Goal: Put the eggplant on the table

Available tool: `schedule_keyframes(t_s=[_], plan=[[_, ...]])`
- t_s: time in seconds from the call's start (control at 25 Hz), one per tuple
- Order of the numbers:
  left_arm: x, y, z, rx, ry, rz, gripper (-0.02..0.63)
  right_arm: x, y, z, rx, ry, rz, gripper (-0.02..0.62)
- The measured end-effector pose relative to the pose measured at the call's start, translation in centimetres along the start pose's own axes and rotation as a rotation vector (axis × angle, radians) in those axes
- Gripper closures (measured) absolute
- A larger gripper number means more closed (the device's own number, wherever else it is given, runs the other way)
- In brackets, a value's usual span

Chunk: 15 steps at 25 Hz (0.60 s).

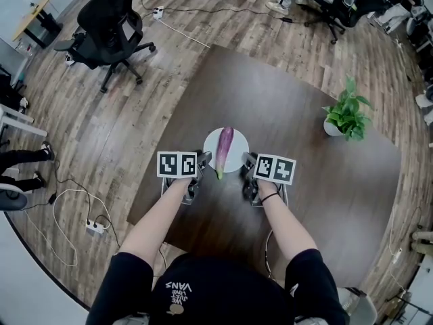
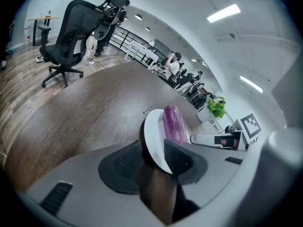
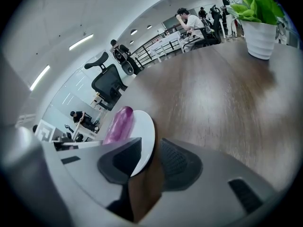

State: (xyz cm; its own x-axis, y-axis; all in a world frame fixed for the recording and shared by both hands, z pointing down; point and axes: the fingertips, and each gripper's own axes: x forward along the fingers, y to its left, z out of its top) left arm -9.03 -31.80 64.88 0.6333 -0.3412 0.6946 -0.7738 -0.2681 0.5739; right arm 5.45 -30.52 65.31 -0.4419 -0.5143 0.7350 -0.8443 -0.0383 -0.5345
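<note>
A purple eggplant (image 1: 224, 147) lies lengthwise on a small white plate (image 1: 237, 156), which rests on the dark brown table (image 1: 325, 181). My left gripper (image 1: 201, 160) is at the plate's left rim and my right gripper (image 1: 248, 162) at its right rim. In the left gripper view the plate (image 2: 154, 136) stands edge-on between the jaws of the left gripper (image 2: 152, 157), with a dark gap beside it; the eggplant (image 2: 174, 124) lies beyond. In the right gripper view the plate's rim (image 3: 144, 131) likewise sits between the parted jaws of the right gripper (image 3: 151, 157), next to the eggplant (image 3: 119, 124).
A potted green plant (image 1: 345, 117) stands at the table's far right. A black office chair (image 1: 108, 29) is on the wooden floor at the far left. A power strip with cables (image 1: 95, 227) lies on the floor left of the table.
</note>
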Motion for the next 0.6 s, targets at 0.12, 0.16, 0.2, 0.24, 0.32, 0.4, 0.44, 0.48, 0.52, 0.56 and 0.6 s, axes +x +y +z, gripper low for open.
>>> schedule_keyframes(t_s=[0.12,0.16,0.2,0.24,0.32,0.4,0.44,0.48,0.52,0.56,0.6], plan=[[-0.4,0.3,-0.4,0.023,0.009,0.026,0.465,-0.4,0.4,0.2,-0.033,-0.013,0.003,0.480],[-0.6,0.3,-0.5,0.033,0.007,0.030,0.465,-0.6,0.7,0.3,-0.048,-0.019,0.006,0.480],[-0.8,0.2,-0.5,0.043,0.000,0.029,0.465,-0.7,0.9,0.4,-0.063,-0.025,0.009,0.480],[-1.1,-0.1,-0.4,0.052,-0.010,0.023,0.465,-0.9,1.2,0.5,-0.077,-0.031,0.011,0.480],[-1.5,-0.9,0.0,0.074,-0.032,0.000,0.466,-1.3,1.6,0.8,-0.101,-0.044,0.013,0.480],[-2.0,-1.9,0.5,0.103,-0.054,-0.026,0.473,-1.7,2.1,1.0,-0.121,-0.057,0.013,0.480],[-2.3,-2.3,0.7,0.118,-0.068,-0.038,0.488,-2.0,2.2,1.0,-0.130,-0.064,0.010,0.482],[-2.6,-2.8,0.9,0.131,-0.082,-0.047,0.509,-2.3,2.3,1.1,-0.139,-0.074,0.006,0.485],[-3.0,-3.1,1.0,0.146,-0.096,-0.052,0.540,-2.7,2.4,1.2,-0.147,-0.087,0.002,0.503],[-3.4,-3.4,1.2,0.161,-0.112,-0.053,0.566,-3.1,2.5,1.3,-0.156,-0.102,0.001,0.538],[-3.9,-3.8,1.4,0.177,-0.129,-0.052,0.579,-3.4,2.7,1.3,-0.166,-0.117,0.004,0.551]])
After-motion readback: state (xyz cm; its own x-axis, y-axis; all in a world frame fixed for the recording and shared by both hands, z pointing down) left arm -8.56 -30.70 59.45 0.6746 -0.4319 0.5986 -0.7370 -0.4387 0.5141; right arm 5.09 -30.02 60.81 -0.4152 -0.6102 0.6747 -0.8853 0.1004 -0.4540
